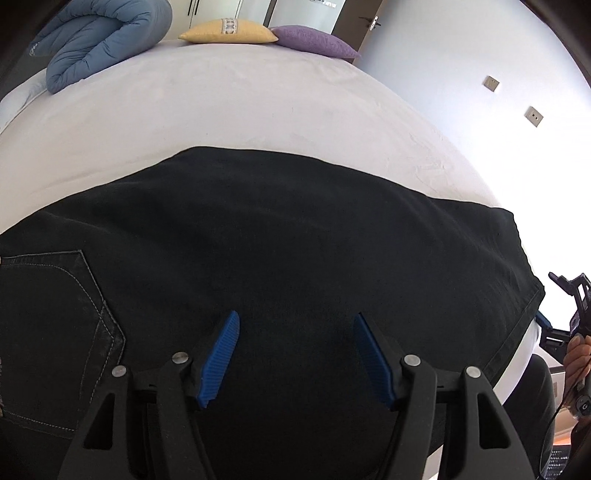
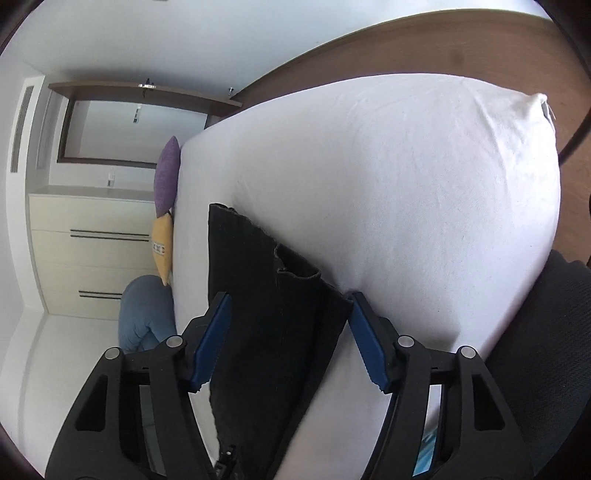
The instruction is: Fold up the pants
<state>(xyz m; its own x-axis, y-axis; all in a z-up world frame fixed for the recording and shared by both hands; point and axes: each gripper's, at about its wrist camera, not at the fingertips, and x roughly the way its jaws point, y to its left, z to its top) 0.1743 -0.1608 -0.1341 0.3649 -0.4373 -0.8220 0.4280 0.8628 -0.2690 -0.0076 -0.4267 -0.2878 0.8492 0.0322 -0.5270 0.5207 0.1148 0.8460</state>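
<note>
Left tool (image 1: pixel 295 356) stands wide open above the pants (image 1: pixel 258 240), its blue pads (image 1: pixel 219 363) spread apart with only dark cloth seen between them; whether the tips touch the fabric cannot be told. The pants lie flat across the near part of the bed (image 1: pixel 229 99), a stitched back pocket (image 1: pixel 55 325) at the left and the hemmed leg end at the right, by the bed's edge.

Right tool (image 2: pixel 290 339) is also wide open, and the leg ends of the pants (image 2: pixel 266 314) run up between its fingers. The right pad (image 2: pixel 364 345) sits just beside the cloth's edge, perhaps touching; the left pad is apart from it. Nothing is clamped. In the left view the right tool (image 1: pixel 543 319) shows only as a blue tip and black frame at the hem, partly cut off by the frame's edge.

Far on the bed lie a blue duvet (image 1: pixel 99 37), a yellow pillow (image 1: pixel 227 31) and a purple pillow (image 1: pixel 317 42). The waist of the pants is cut off at the left, and the lower cloth is hidden behind the tool bodies.
</note>
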